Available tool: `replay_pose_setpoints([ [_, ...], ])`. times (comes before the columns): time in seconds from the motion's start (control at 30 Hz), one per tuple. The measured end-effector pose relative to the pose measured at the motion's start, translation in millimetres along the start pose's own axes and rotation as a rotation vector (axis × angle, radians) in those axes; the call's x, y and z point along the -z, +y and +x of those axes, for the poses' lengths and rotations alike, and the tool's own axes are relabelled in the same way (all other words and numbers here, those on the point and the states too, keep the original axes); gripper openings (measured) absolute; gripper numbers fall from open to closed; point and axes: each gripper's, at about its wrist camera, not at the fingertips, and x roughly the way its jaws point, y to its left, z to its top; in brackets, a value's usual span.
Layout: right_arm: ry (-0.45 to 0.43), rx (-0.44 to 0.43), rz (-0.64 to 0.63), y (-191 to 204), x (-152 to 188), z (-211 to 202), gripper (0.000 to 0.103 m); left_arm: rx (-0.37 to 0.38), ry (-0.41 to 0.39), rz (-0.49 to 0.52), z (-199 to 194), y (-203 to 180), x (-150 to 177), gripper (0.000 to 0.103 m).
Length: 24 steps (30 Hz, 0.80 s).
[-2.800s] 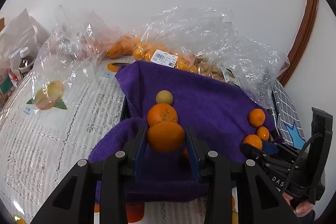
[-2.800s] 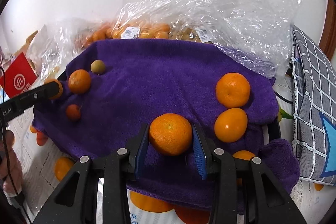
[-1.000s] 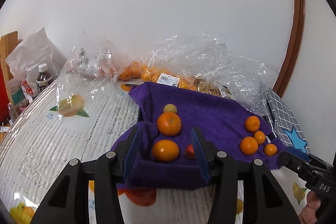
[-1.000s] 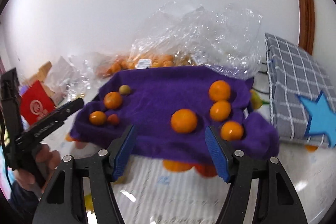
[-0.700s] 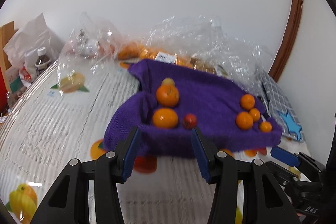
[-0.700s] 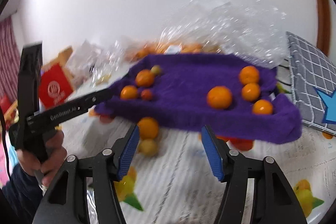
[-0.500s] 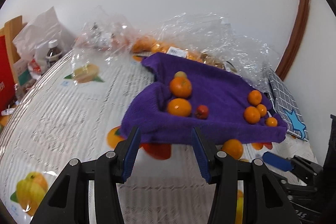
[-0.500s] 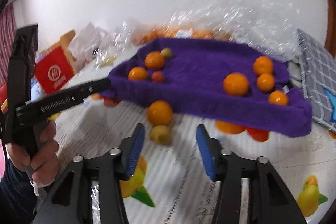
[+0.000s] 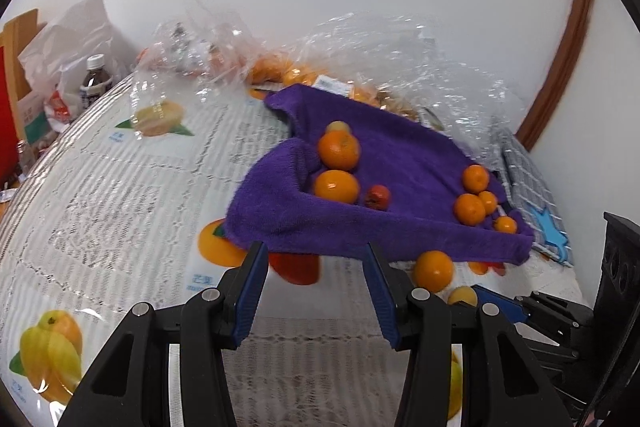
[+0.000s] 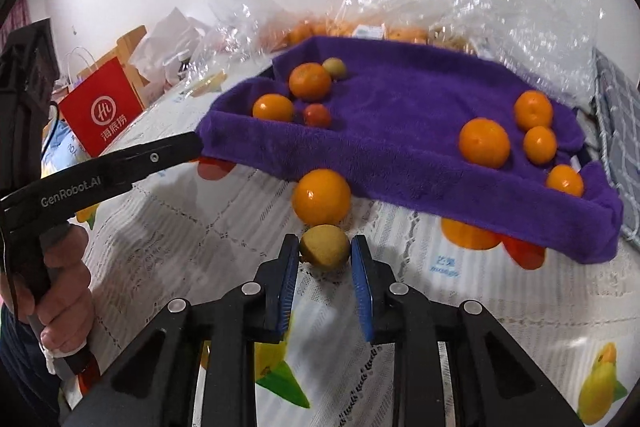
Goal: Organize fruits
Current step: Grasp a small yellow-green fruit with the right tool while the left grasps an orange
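A purple towel (image 10: 400, 99) lies over a tray and carries several oranges, a small red fruit (image 10: 317, 115) and a yellow-green one. In front of its near edge, on the tablecloth, sit a loose orange (image 10: 321, 197) and a small yellow-green fruit (image 10: 325, 251). My right gripper (image 10: 324, 241) is shut on that small fruit, both blue pads touching its sides. The left wrist view shows the same orange (image 9: 433, 271), the small fruit (image 9: 462, 295) and the right gripper's tips (image 9: 494, 303). My left gripper (image 9: 316, 287) stands open and empty before the towel's left corner. A hand (image 10: 60, 291) holds it.
Clear plastic bags (image 9: 400, 47) with more oranges lie behind the towel by the wall. A red paper bag (image 10: 100, 107) and a bottle (image 9: 94, 79) stand at the left. A checked cloth with a blue star (image 9: 536, 195) lies at the right. Fruit pictures are printed on the tablecloth (image 9: 120, 187).
Both grippers let go of their oranges on the towel and drew back over the near table. The right jaws narrowed and closed on the small yellow-green fruit.
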Motion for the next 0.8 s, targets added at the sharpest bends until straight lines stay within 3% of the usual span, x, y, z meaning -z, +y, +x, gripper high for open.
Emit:
replay_pose_setpoints([
  [0.17,-0.049,0.055,0.028,-13.1,3.7,-17.9,0.026,0.012,0.010,0.049,3.4,-10.8,3.1,0.046],
  [0.63,-0.097,0.232,0.162,-110.6,40.7,-66.1,0.027,0.101,0.097,0.120,20.5,-34.9,7.7,0.046],
  [0.8,-0.096,0.230,0.233,-136.4,47.8,-71.1,0.027,0.162,0.131,0.103,33.8,-59.3,8.0,0.046],
])
